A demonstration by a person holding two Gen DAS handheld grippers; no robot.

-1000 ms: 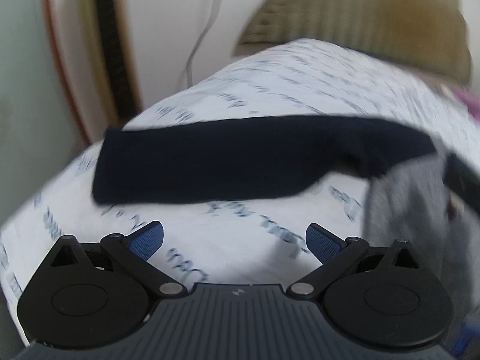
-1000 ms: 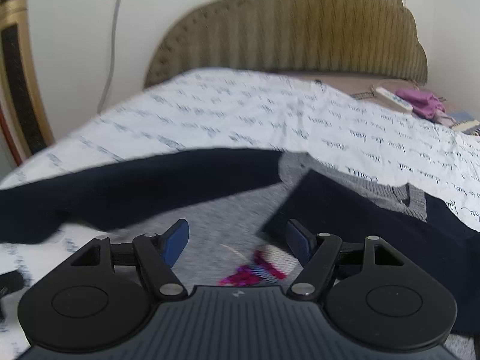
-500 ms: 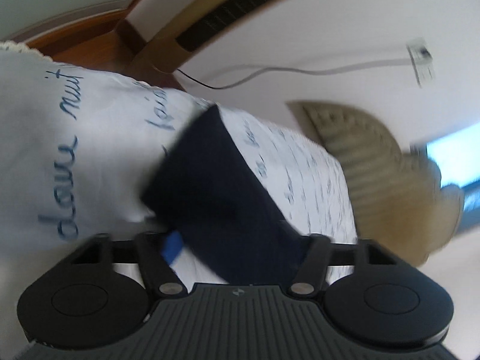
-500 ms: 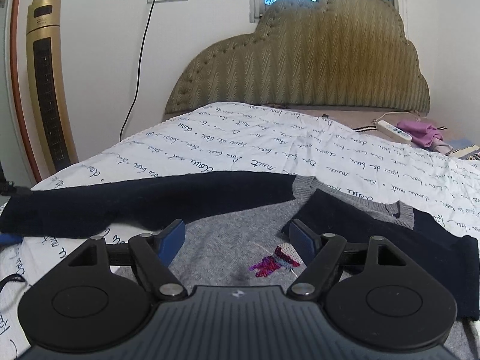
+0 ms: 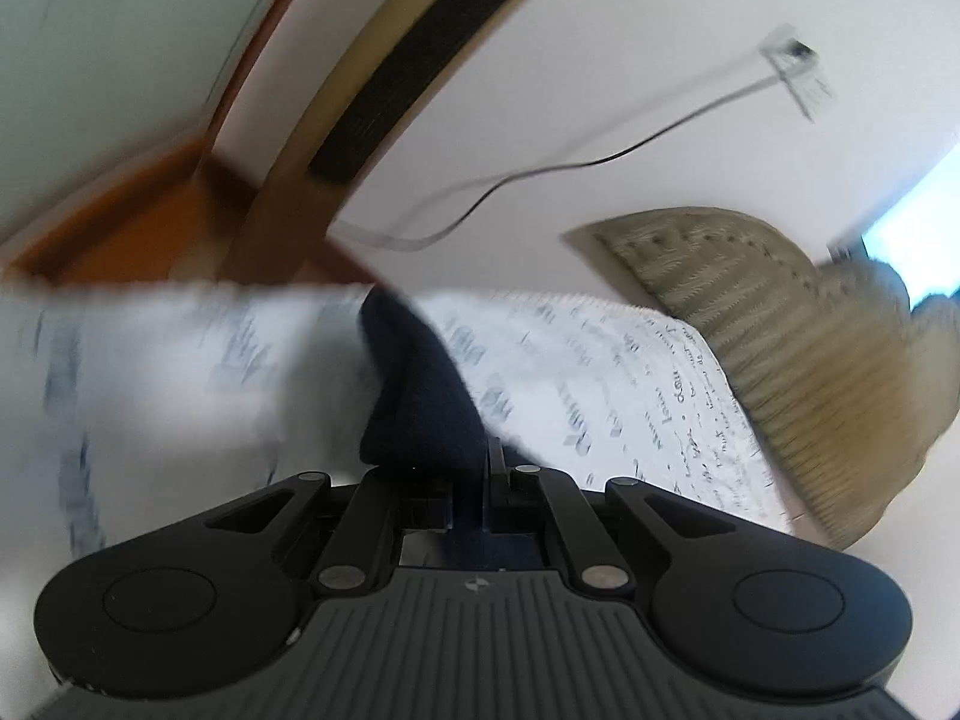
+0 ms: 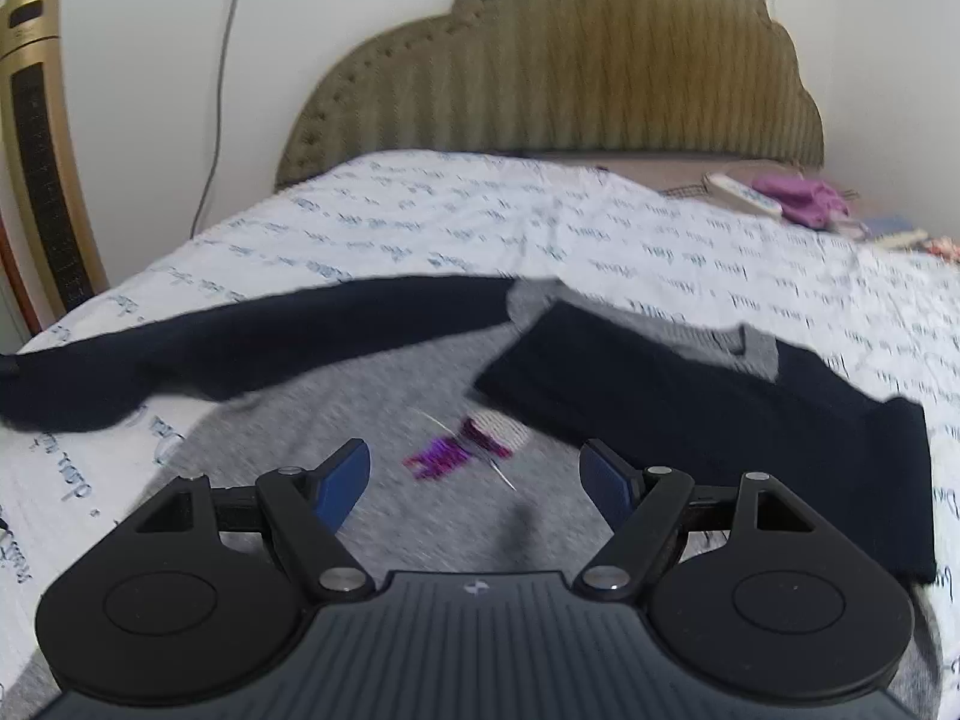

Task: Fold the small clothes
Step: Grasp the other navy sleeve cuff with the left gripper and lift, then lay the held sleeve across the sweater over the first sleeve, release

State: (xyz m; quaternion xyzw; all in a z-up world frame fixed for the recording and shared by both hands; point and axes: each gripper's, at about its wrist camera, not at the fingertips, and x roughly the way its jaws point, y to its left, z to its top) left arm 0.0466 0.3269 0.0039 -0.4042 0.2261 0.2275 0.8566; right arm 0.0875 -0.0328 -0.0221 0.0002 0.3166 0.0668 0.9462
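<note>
The left tool [image 5: 467, 480] was clamped on the sweater's navy sleeve [image 5: 420, 396]. The right tool [image 6: 474, 474] stood apart, empty, over the grey sweater [image 6: 384, 420] spread on the bed [image 6: 540, 228].
</note>
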